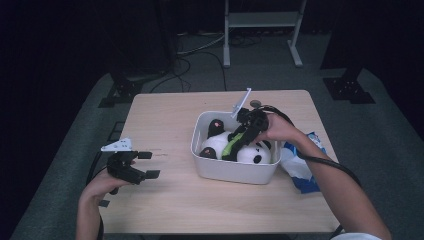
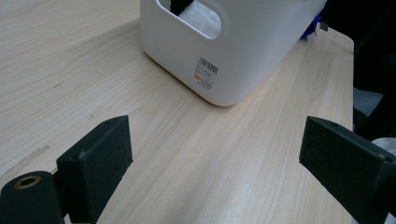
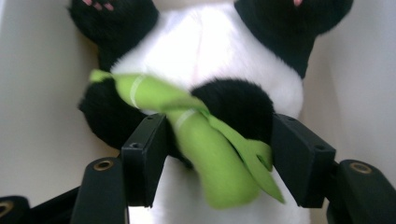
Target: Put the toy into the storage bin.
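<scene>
The plush panda is white with black limbs and pink paw marks, and holds a green bamboo stalk. The bin is white, the table pale wood-grain, and the bag apparently blue and white.

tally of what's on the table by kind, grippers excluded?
Plush panda: 1
White bin: 1
Blue-and-white bag: 1
Small round thing behind the bin: 1
Total: 4
</scene>
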Available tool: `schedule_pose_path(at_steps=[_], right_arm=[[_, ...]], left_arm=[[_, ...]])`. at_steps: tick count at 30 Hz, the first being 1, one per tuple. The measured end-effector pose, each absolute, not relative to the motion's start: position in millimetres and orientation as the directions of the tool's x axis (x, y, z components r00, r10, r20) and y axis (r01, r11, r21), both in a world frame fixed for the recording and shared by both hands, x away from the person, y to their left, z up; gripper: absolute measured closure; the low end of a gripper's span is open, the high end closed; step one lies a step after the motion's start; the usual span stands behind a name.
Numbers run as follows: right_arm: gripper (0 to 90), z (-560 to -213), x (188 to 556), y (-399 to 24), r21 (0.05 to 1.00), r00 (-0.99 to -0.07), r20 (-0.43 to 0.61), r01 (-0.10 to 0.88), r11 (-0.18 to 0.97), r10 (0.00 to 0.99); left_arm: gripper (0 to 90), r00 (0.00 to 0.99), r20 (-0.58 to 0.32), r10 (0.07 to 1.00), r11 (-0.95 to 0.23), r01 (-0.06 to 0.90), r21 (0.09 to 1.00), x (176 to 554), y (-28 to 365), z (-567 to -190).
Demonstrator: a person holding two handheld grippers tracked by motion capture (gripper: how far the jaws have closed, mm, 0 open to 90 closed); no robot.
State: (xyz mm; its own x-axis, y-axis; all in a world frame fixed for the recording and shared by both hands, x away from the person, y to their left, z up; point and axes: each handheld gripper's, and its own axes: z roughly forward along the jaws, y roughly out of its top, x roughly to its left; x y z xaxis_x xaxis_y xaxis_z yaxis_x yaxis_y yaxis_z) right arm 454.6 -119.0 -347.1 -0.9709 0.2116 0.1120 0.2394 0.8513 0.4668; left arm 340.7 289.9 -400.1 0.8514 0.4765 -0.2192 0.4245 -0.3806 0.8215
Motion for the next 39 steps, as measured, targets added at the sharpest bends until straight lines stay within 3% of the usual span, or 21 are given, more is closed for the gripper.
schedule_pose_path(at_steps=[39], right_arm=[[29.2,-303,443,-154,0.576,-0.954,0.101,0.287,0.765,0.282]], left_arm=[[8.2,0.85,-0.218,0.48,-0.386,0.427,0.818,343,288,-403]])
